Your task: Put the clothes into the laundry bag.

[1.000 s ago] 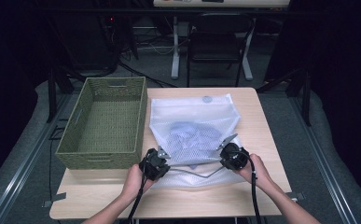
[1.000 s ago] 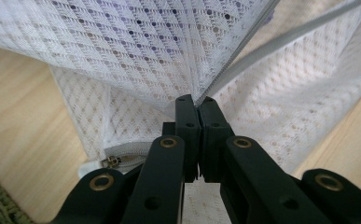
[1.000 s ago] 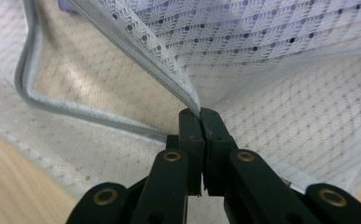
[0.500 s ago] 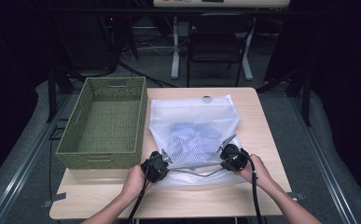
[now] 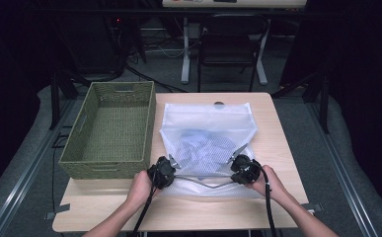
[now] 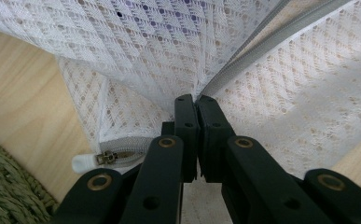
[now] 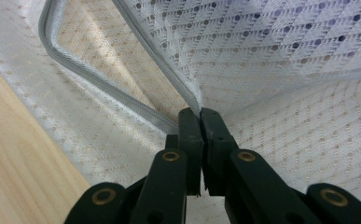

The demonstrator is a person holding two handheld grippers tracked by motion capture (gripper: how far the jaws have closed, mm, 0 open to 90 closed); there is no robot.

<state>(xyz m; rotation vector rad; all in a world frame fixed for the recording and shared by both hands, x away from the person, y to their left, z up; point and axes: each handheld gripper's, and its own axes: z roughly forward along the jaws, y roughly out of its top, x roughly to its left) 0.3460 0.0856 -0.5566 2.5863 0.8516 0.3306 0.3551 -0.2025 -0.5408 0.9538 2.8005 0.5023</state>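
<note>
I have both tools pinched onto the upper lip of the white mesh zippered laundry bag (image 5: 206,138), which lies flat on the pale wooden bench (image 5: 282,148) just right of the olive woven rectangular basket (image 5: 110,129), its unzipped mouth toward me. The left hand-held gripper (image 5: 170,164) has its jaws closed tight on the grey zipper tape (image 6: 262,46) at the near-left part of the opening, with only thin netting and tape between the pads. The right hand-held gripper (image 5: 236,160) is clamped the same way on the zipper edge at the near-right part. Between them the upper lip lifts off the lower layer, so the mouth gapes a little.

A bluish crumpled garment (image 5: 201,145) shows through the mesh inside the bag. The white-tabbed zipper pull (image 6: 96,159) sits at the bag's corner, beside my left jaws.

I judge this load light, limp and floppy: the netting will sag and fold wherever it is unsupported, and it could snag or stretch under a sharp tug. The stitched zipper tape is the firmest line to grip, so I would keep both holds there and spread gently.
</note>
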